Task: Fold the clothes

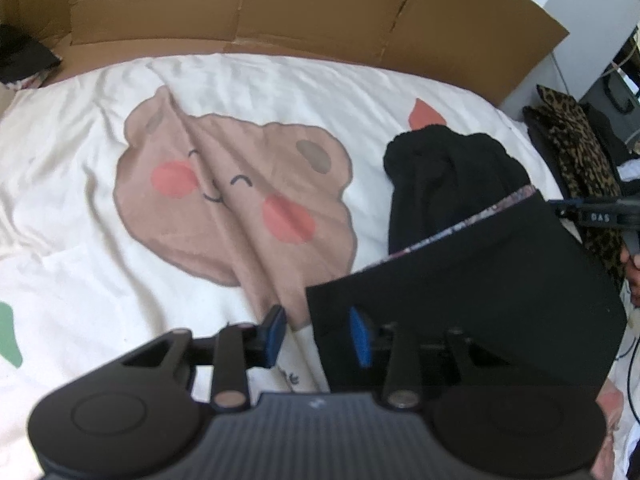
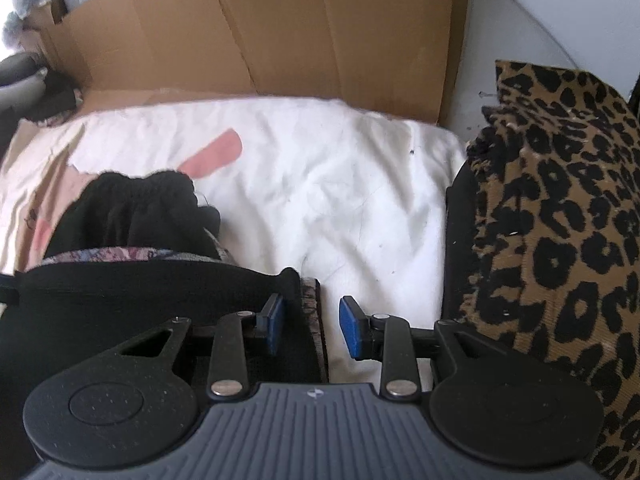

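Black fabric is the whole story here: the black garment (image 1: 480,288) lies on the cartoon bedsheet (image 1: 120,160), just to the right of the brown smiling blob print (image 1: 224,200), with its bunched-up end (image 1: 448,168) further toward the cardboard (image 1: 280,0) and the flat folded part nearer you. A floral edge (image 1: 460,228) peeks out along the fold.

Your left gripper (image 1: 318,334) has its jaws parted around the garment's near-left corner, and neither pad seems to be pressing cloth. Same deal with the right gripper (image 2: 312,328): jaws apart, straddling the garment's right edge, nothing clamped as far as I can see.

Stuff that could bite you, I reckon:
- Close now and you might pinch the bedsheet along with the corner, since the sheet is wrinkly right beside the blob print.
- Grab only the top layer and the fold slides apart.
- That bunched end may drag and undo things.
- The leopard print pile (image 2: 560,220) sits near the garment's right side, so a wide swing could snag it.
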Demonstrator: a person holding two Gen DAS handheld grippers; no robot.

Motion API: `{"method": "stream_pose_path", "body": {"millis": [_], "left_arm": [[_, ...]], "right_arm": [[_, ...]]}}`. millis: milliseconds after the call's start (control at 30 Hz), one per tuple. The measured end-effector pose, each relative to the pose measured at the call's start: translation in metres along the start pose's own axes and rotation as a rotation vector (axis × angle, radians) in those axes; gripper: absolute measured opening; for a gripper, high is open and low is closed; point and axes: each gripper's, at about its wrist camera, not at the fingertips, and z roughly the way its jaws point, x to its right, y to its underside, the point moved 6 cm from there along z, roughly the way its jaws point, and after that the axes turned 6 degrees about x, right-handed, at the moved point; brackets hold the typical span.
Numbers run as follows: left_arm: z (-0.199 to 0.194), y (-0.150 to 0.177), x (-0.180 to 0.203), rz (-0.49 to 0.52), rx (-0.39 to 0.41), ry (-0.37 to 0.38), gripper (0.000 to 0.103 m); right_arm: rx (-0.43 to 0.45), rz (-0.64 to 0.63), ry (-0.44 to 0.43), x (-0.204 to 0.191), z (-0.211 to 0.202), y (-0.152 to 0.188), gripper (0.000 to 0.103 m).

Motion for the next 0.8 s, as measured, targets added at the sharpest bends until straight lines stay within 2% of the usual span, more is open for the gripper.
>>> {"method": "stream_pose_path", "body": {"millis": [267, 367, 600, 800], "left_arm": [[0.012, 0.001, 0.009, 0.068, -0.008, 0.001, 0.037], [0.015, 0.002, 0.013, 0.084, -0.008, -0.002, 0.037], [0.017, 0.002, 0.012, 0.069, -0.01, 0.01, 0.039], [0.016, 0.003, 0.011, 0.045, 0.008, 0.013, 0.031]], "right_arm": [[-0.034, -0.038, 0.022, -0.007, 0.008, 0.005, 0.04], [-0.031, -0.059, 0.034, -0.008, 0.009, 0.006, 0.046], [-0.031, -0.072, 0.034, -0.008, 0.014, 0.006, 0.048], [-0.032, -0.061, 0.011, -0.005, 0.017, 0.005, 0.046]]}}
